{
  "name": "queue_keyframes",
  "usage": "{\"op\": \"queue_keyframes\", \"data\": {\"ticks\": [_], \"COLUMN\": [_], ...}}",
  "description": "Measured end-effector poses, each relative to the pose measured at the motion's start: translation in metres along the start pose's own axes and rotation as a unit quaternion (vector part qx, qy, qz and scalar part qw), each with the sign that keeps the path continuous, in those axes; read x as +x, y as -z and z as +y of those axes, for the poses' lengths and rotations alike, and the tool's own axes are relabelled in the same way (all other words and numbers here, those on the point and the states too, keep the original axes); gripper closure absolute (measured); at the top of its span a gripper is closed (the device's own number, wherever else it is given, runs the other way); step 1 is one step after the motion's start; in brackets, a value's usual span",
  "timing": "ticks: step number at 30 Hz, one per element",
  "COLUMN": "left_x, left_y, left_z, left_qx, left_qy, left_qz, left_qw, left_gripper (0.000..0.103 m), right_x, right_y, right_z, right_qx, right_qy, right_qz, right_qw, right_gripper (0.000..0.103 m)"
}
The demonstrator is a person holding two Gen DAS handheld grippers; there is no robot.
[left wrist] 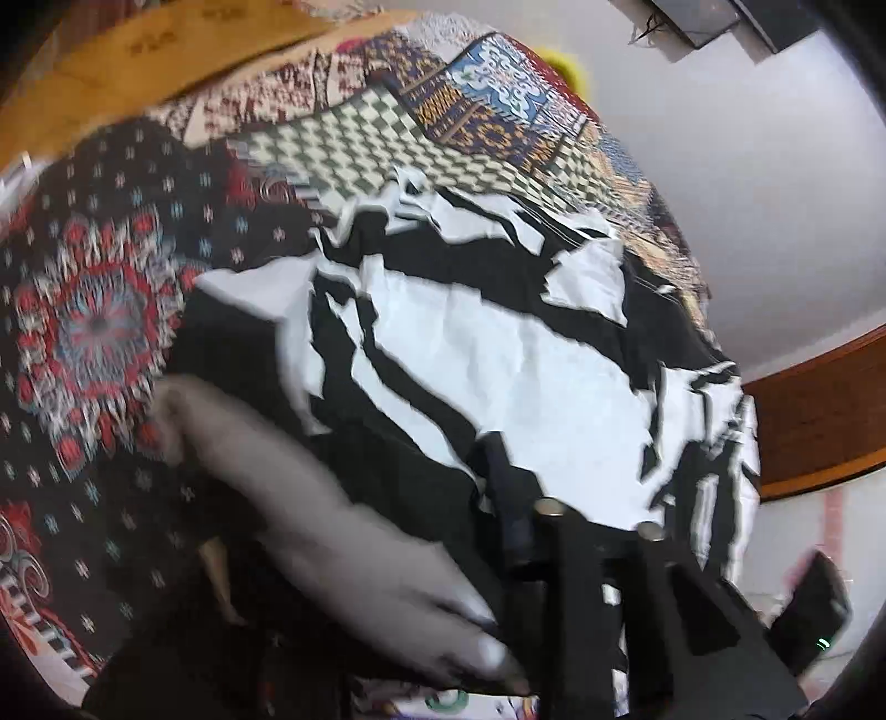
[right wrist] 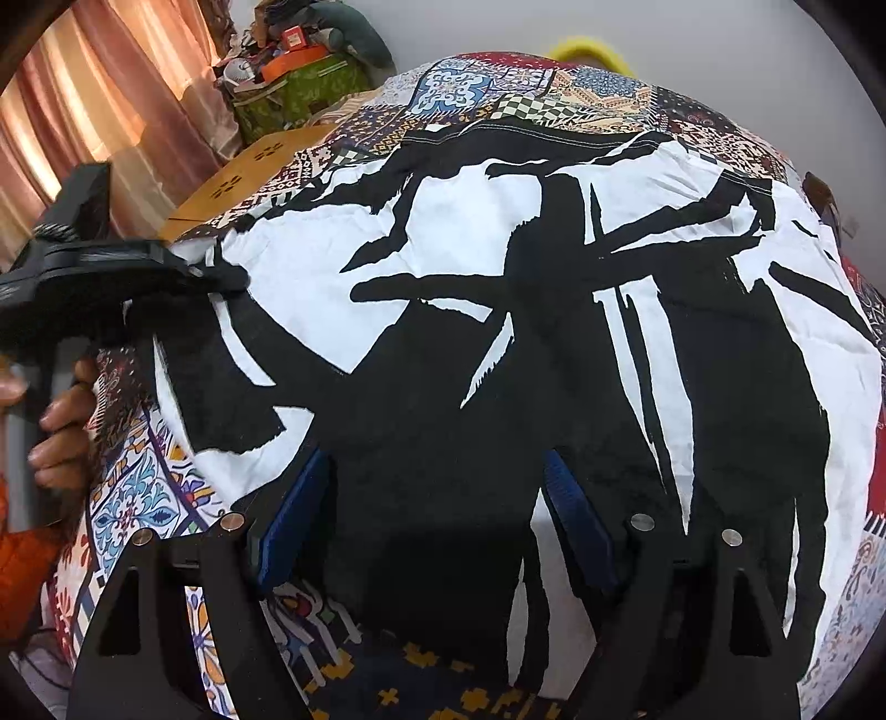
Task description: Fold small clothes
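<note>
A black-and-white patterned garment (right wrist: 498,310) lies spread on a patchwork bedspread (right wrist: 138,498). It also shows in the left wrist view (left wrist: 470,343). My right gripper (right wrist: 437,498) is open, its blue-padded fingers (right wrist: 293,515) over the garment's near edge, with nothing between them. My left gripper (left wrist: 576,531) is shut on the garment's left edge; in the right wrist view the left gripper (right wrist: 221,274) pinches the cloth at the far left. A blurred grey shape (left wrist: 310,498) lies beside its fingers.
The bedspread (left wrist: 99,310) covers the bed. A wooden headboard (left wrist: 138,50) runs along its far side. Curtains (right wrist: 111,83) and a cluttered green bag (right wrist: 299,83) stand behind. A wooden board (left wrist: 819,410) lines the white wall.
</note>
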State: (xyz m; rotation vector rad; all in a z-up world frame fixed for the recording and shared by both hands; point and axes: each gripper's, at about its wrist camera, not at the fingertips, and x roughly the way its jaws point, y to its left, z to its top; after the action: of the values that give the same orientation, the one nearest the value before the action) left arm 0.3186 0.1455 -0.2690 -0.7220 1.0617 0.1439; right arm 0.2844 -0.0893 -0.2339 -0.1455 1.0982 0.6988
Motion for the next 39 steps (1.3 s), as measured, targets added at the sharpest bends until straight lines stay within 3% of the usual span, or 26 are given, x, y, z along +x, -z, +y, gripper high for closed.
{"op": "queue_keyframes", "data": {"ticks": [2,7,10,13,17,20,24,26,30,34,39], "left_x": [-0.006,-0.062,-0.102,-0.13,-0.141,-0.136,-0.119,-0.103,-0.064,-0.025,-0.011], "left_y": [-0.002,-0.009,-0.014,-0.015,-0.012,-0.005,0.023,0.046,0.084,0.101,0.102], "left_z": [0.0,-0.007,-0.02,-0.044,-0.084,-0.129,-0.205,-0.235,-0.256,-0.241,-0.221], "left_qx": [-0.007,0.016,0.056,0.107,0.164,0.209,0.283,0.321,0.372,0.373,0.351], "left_qy": [-0.001,-0.021,-0.042,-0.071,-0.067,-0.04,0.0,0.029,0.043,0.057,0.052], "left_qz": [-0.019,-0.113,-0.166,-0.213,-0.23,-0.226,-0.209,-0.179,-0.114,-0.025,0.02], "left_qw": [0.9998,0.9932,0.9836,0.9685,0.957,0.9506,0.936,0.9297,0.9203,0.9257,0.9347], "left_gripper": [0.089,0.092,0.092,0.092,0.092,0.093,0.093,0.093,0.093,0.093,0.092], "right_x": [-0.007,-0.044,-0.061,-0.061,-0.037,-0.033,-0.034,-0.035,-0.041,-0.047,-0.059], "right_y": [0.003,0.013,0.021,0.032,0.041,0.042,0.041,0.041,0.046,0.051,0.057], "right_z": [0.001,-0.014,-0.032,-0.041,-0.044,-0.047,-0.047,-0.048,-0.055,-0.055,-0.056], "right_qx": [-0.003,0.001,0.021,0.023,0.033,0.048,0.051,0.054,0.066,0.066,0.064], "right_qy": [0.007,0.065,0.076,0.083,0.069,0.054,0.048,0.045,0.036,0.033,0.035], "right_qz": [-0.005,-0.056,-0.064,-0.052,-0.022,-0.021,-0.019,-0.018,-0.02,-0.022,-0.03], "right_qw": [1.0,0.996,0.995,0.995,0.997,0.997,0.997,0.997,0.997,0.997,0.997], "right_gripper": [0.028,0.028,0.028,0.028,0.029,0.029,0.029,0.029,0.029,0.029,0.029]}}
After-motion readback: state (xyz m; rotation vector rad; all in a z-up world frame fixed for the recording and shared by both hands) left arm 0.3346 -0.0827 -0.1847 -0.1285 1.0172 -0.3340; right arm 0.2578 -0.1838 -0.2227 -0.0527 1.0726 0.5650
